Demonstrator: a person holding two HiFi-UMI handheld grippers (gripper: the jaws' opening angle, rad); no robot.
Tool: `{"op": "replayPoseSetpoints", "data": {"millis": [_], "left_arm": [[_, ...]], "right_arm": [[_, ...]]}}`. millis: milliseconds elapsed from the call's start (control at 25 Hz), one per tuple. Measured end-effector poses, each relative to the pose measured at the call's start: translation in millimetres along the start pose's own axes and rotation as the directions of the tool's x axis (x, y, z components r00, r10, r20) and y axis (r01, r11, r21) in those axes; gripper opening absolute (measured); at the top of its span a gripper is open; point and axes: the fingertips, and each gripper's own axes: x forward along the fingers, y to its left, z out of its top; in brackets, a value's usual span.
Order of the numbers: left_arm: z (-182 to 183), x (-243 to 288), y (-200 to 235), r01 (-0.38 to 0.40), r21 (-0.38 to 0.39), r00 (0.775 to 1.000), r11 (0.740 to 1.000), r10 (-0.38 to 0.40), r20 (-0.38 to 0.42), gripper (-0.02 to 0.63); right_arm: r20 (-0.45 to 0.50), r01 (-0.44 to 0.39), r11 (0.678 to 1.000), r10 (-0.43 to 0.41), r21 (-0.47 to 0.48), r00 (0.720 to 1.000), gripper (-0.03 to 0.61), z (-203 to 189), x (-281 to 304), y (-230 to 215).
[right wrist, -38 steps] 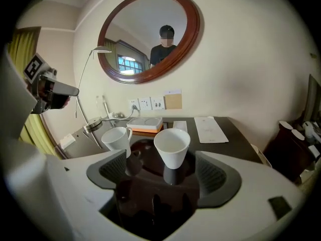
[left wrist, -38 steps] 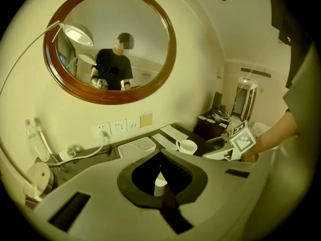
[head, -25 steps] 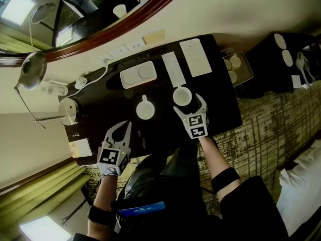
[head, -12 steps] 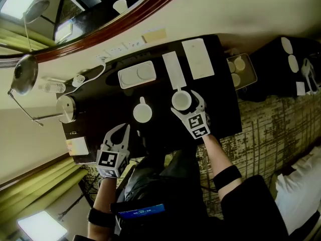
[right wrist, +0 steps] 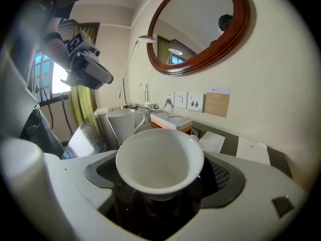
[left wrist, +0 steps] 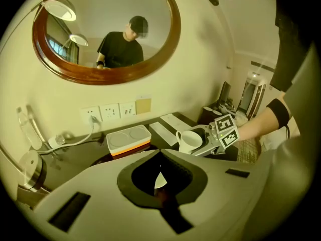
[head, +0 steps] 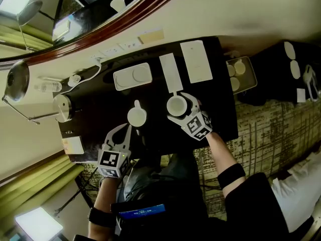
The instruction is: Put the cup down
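1. While the right gripper [head: 181, 110] has its jaws clamped on the white cup [head: 175, 104], the put-down isn't done. Cup sits betw. the pads, mouth tipped back toward that gripper's camera, over the dark desk [head: 216, 100], near its front edge, right of centre.
2. Can't tell from any view whether the cup's base touches the desk top yet. In the left gripper view it looks low, close to the surface.
3. Left gripper [head: 123, 130]: jaws closed, nothing in them, at the near-left edge of the desk, well apart from the held cup. No part in the job, by the look of it.
4. Second cup [head: 136, 117] stands upright on the desk just left of the held one, handle pointing far. Space right of it looks free, so prob. that's the landing spot.
5. Far side: white tray [head: 133, 77] w/ two round recesses, two white cards [head: 170, 72], kettle [head: 61, 108] at far left. None in the way.
6. Left to do, as I judge it: level the cup, lower till base is flat on desk, open jaws, back off w/o clipping the handle or the neighbour cup. So: carried to place, release pending.
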Motion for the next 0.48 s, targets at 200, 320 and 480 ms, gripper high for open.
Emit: {"op": "replayPoseSetpoints", "data": {"millis": [200,320,480], "left_arm": [[4,8,-3,-0.007,-0.013,1.0,1.0,0.007,-0.001,0.002],[4,12,-3,-0.013,-0.016,1.0,1.0,0.013,-0.001,0.0],[2,13,0,-0.018,-0.025,1.0,1.0,0.018,-0.002,0.002]], "right_arm": [[0.005,-0.069,0.998,0.069,-0.014,0.998,0.442,1,2,1],[0.015,-0.073,0.997,0.073,-0.003,0.997,0.435,3,1,-1],[0.033,-0.061,0.998,0.061,0.007,0.998,0.43,18,-1,-6]]}}
